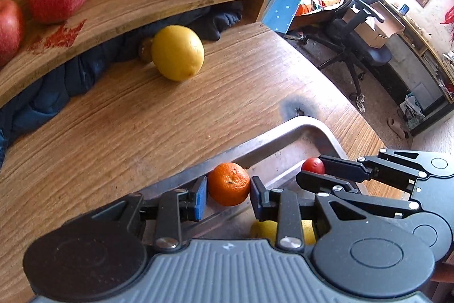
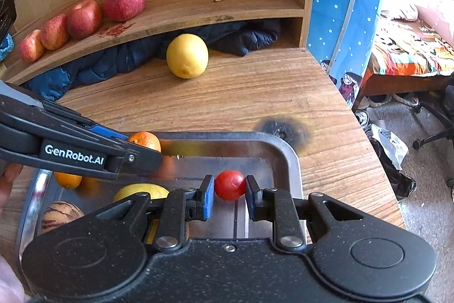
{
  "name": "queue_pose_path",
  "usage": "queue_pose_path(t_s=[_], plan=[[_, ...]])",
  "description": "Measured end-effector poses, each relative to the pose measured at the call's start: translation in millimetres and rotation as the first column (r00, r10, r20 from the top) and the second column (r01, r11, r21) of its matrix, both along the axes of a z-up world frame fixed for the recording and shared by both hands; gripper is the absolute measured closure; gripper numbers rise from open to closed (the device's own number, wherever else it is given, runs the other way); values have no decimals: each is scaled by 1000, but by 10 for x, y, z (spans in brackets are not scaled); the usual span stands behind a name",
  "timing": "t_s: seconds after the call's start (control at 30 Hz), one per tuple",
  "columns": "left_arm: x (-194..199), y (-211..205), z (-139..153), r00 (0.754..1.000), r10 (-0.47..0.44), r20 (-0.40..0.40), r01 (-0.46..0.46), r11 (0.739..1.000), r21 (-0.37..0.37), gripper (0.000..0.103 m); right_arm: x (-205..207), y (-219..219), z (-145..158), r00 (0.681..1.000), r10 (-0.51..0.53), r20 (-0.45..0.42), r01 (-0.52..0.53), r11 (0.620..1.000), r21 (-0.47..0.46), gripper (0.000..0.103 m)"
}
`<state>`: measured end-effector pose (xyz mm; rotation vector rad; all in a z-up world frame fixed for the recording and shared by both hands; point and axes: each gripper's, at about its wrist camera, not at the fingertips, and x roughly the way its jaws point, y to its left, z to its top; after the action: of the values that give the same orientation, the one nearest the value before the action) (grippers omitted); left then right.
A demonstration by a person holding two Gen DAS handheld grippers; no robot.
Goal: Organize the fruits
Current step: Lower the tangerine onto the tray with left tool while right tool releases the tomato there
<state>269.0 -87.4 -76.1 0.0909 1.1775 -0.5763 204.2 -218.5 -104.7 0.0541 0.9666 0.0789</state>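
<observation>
1. Nearest the right wrist camera, the right gripper (image 2: 229,196) has its jaws drawn in on a small red tomato (image 2: 229,185). The pads sit at the fruit's two sides, touching or all but touching. It looks like a grip, though whether the tomato is lifted off the metal tray (image 2: 286,155) cannot be told.
2. The left gripper (image 1: 228,193) is likewise narrowed around a mandarin (image 1: 229,183) at the tray's far rim. The blue pad on one side and the dark pad on the other stand at the peel, seemingly in contact.
3. Other fruit lies in the tray: a second small orange (image 2: 67,180) near its left wall, a pale yellow fruit (image 2: 142,191) towards its middle, and a striped brown fruit (image 2: 59,215) in its near left corner.
4. Beyond the tray's far rim, well apart on the table (image 2: 255,93), sits a large yellow citrus (image 2: 187,56), just in front of dark cloth (image 2: 113,61) stuffed under the wooden shelf (image 2: 227,4).
5. Four red apples (image 2: 85,17) stand in a row along the shelf, left of the tray's line.
6. The step in hand, I judge, is picking from the tray, both tools at once. Sorting is only partly done.
7. Next, each fruit must be raised over the tray's rim without squeezing the tomato hard, then carried to its own kind. The two tools are close together, so they should part carefully.
</observation>
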Motion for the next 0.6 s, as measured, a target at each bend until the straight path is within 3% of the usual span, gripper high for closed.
queue_pose_path(t_s=[0.33, 0.6], plan=[[-10, 24, -36, 998, 50, -23, -50, 999, 18, 67, -48, -48, -2, 1000, -8, 10, 8, 1000, 6, 66], [-184, 59, 164, 988, 146, 46, -148, 989, 27, 43, -234, -172, 198, 996, 46, 80, -46, 999, 6, 37]])
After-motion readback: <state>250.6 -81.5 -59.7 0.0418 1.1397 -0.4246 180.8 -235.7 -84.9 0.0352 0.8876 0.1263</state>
